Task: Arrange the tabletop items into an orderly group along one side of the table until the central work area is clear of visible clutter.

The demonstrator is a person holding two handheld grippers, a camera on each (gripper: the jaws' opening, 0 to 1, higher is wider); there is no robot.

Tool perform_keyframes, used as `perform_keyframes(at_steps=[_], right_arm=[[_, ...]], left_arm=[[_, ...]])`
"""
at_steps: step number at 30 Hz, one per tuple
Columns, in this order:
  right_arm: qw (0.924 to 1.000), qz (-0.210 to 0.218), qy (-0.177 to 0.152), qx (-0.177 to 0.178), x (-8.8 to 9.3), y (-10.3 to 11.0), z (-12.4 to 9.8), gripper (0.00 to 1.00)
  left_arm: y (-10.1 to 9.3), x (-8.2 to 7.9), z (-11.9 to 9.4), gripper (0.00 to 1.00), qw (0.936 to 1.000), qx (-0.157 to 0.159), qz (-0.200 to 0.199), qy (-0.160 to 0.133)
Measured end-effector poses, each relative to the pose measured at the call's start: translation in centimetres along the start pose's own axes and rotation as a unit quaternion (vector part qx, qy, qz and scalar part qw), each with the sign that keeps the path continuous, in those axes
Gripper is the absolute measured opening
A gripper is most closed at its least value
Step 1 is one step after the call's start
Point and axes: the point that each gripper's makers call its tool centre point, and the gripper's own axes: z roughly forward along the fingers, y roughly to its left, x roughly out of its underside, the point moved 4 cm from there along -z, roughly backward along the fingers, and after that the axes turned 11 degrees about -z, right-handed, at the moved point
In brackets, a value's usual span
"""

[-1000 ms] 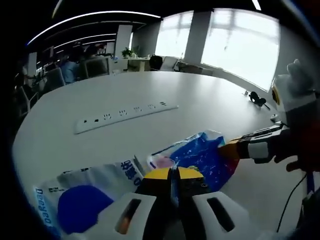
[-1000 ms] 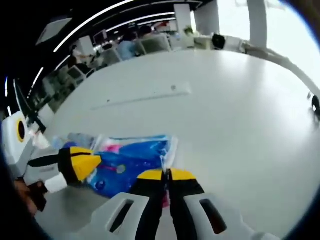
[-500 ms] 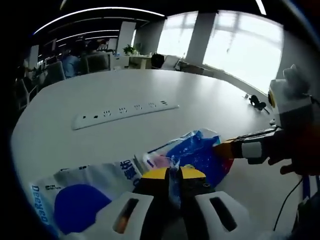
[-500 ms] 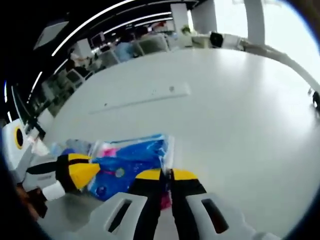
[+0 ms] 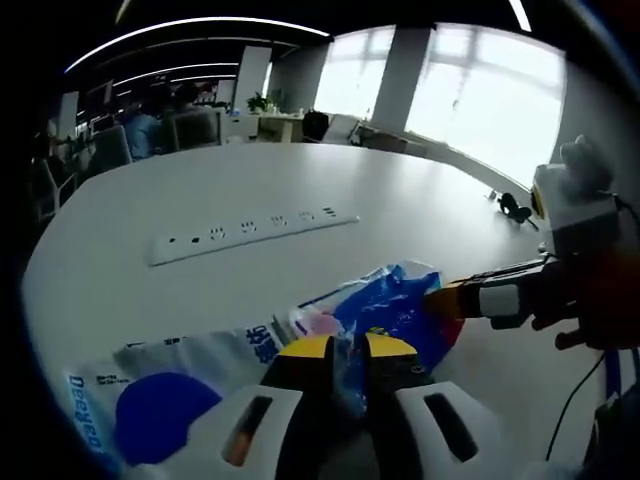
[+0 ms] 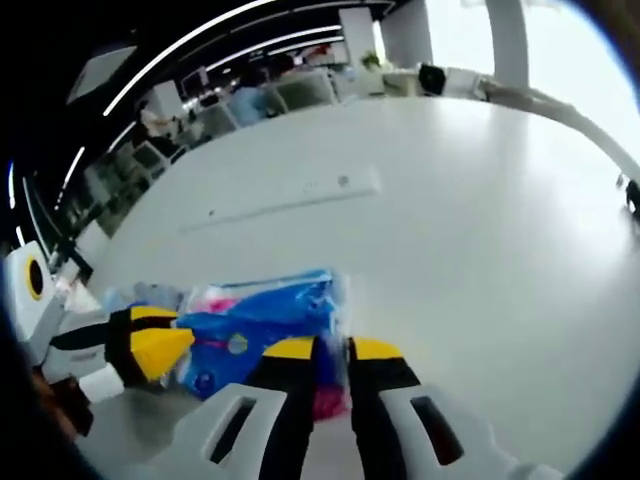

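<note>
A blue printed plastic bag (image 5: pixel 395 305) lies on the white table (image 5: pixel 330 180), and its near edge runs up between my left gripper's (image 5: pixel 347 352) yellow-tipped jaws, which stand shut on it with a narrow gap. To its left, a white bag with a blue disc (image 5: pixel 160 400) lies flat. My right gripper (image 5: pixel 452 300) comes in from the right and pinches the blue bag's far side. In the right gripper view the blue bag (image 6: pixel 250 325) sits between the right gripper's (image 6: pixel 332 352) jaws, with the left gripper (image 6: pixel 150 345) at its left end.
A long white power strip (image 5: pixel 250 230) lies across the middle of the table (image 6: pixel 480 230), and it also shows as the power strip (image 6: pixel 290 195). A small black object (image 5: pixel 515 205) rests near the far right edge. Office chairs and desks stand beyond the table.
Both grippers' jaws have parted slightly around the blue bag's edges. The bag has barely shifted, and the views have moved a little.
</note>
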Motion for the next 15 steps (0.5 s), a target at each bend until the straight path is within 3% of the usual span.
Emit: perform_keyframes(at_steps=[15], right_arm=[[0.9998,-0.005,-0.019,0.006,-1.5,-0.2,-1.0,0.17]], left_arm=[[-0.5,-0.6,-0.8,0.11,0.9999,0.007,0.010,-0.005]])
